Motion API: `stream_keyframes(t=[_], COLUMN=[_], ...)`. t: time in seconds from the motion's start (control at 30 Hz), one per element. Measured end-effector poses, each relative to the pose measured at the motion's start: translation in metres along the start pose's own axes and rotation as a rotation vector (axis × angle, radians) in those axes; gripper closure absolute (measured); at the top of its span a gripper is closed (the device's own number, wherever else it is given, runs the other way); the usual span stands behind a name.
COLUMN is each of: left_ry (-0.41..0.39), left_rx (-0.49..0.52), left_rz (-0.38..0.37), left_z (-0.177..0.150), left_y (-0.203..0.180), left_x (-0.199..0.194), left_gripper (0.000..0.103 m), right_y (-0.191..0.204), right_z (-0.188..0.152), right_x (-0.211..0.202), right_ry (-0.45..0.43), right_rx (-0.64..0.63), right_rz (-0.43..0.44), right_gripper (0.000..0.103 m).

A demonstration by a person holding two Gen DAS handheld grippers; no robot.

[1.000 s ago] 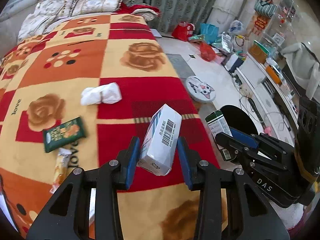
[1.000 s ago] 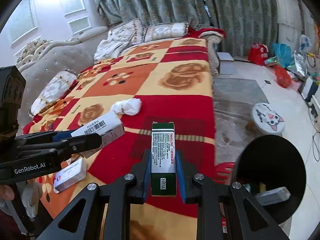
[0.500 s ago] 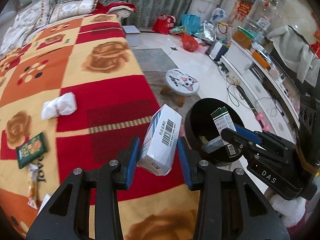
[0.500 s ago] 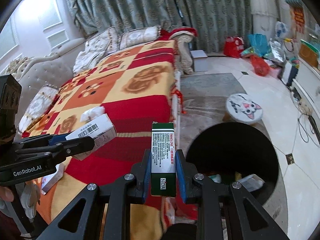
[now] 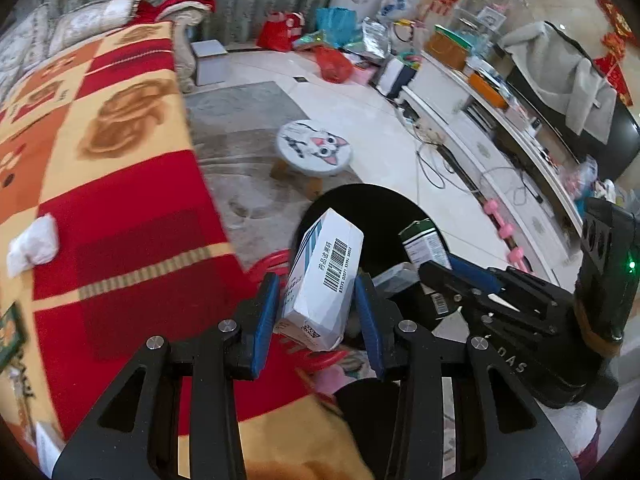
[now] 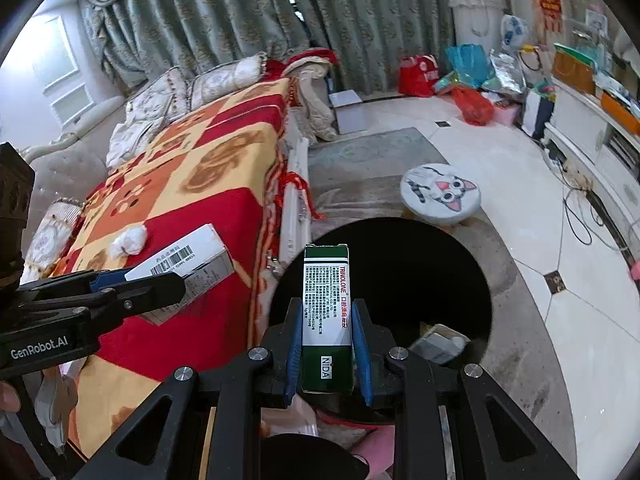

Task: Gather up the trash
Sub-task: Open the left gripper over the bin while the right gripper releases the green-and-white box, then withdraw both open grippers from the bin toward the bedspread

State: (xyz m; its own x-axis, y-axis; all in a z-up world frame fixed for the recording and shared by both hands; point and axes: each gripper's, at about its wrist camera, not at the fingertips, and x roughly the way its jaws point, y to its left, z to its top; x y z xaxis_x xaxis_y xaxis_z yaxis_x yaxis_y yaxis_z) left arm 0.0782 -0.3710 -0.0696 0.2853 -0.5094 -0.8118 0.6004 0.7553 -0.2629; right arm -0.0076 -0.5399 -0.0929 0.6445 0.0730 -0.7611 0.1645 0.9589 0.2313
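My left gripper is shut on a white barcoded box and holds it over the near rim of a round black trash bin on the floor beside the bed. My right gripper is shut on a green and white carton held upright over the same bin. The bin holds a few discarded boxes. The left gripper and its box show at the left of the right wrist view; the right gripper's carton shows in the left wrist view.
The bed has a red, orange and yellow blanket with a crumpled white tissue and a green packet on it. A cat-face stool stands behind the bin. A TV cabinet and bags line the far side.
Both grippers have swung right, off the bed toward the bin, each still holding its box. The bin now lies directly under both boxes.
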Motion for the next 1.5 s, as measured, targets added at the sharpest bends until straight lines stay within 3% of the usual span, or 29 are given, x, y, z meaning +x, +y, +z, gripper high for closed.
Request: stream_keyframes(t=[0.6,0.63,0.73,1.23,1.5], left_ry=[0.048,0.048,0.039,-0.070,-0.131], left_rx=[-0.034,-0.032,-0.028,-0.009,-0.018], left_rz=[-0.083,-0.080,-0.073,0.046,0.128], left_z=[0.019,0.020,0.017,-0.012,-0.036], left_y=[-0.018,-0.018,-0.018,0.011,0.042], left_x=[0.046,0.045,0.043,-0.019,-0.061], left_gripper=[0.064,0.060,0.054,0.053,0.053], right_y=[-0.040,-0.041,-0.041,0.004,0.041], right_z=[-0.008,-0.008,-0.010,-0.007,-0.005], right_x=[0.017,0.018,0.018,-0.007,-0.019], right_ry=[0.032,0.038,0.040,-0.032,-0.065], right_rx=[0.103,0.107,0.106,0.002,-0.059], right_rz=[-0.034,-0.035,-0.038,-0.121,-0.117], right_gripper=[0.081,0.079,0.062,0.062,0.062])
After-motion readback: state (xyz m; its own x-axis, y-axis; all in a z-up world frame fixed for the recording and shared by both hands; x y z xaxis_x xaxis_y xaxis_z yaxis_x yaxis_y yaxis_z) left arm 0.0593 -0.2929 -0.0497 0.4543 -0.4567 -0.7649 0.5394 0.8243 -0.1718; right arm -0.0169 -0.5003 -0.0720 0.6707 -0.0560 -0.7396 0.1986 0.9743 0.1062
